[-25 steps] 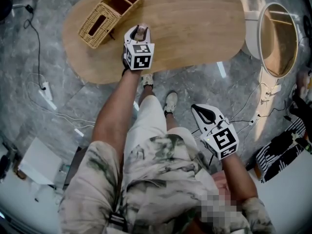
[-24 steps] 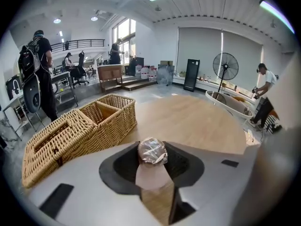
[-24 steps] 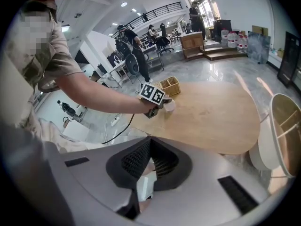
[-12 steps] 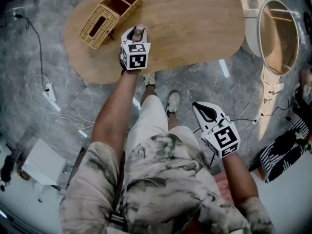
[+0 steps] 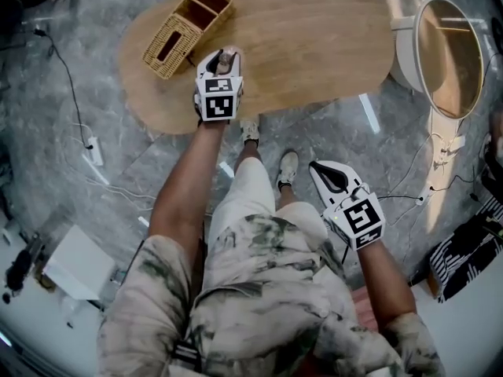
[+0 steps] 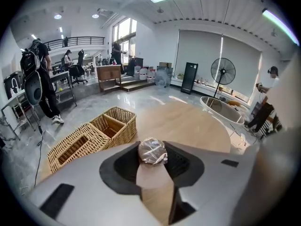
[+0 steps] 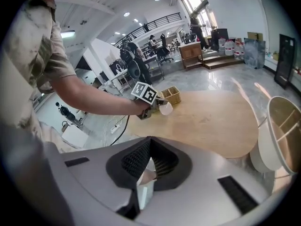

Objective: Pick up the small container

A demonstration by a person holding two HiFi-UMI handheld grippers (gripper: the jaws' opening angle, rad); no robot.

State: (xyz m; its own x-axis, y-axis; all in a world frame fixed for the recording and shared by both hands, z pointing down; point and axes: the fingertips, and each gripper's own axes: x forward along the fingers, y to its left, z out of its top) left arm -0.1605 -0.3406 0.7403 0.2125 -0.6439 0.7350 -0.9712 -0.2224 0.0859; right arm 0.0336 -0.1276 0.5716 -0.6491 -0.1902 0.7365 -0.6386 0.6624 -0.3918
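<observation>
Bright ceiling light, sharp, fisheye-warped edges

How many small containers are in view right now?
1. The small container is clamped between the jaws of the left gripper, over the wooden table near the wicker basket. The basket's slotted section could hide another.

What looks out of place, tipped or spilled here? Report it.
Nothing stands out. The small container sits upright, gripped in the left gripper, its top covered with crinkled film. The wicker basket stands upright on the wooden table, and no spill shows.
</observation>
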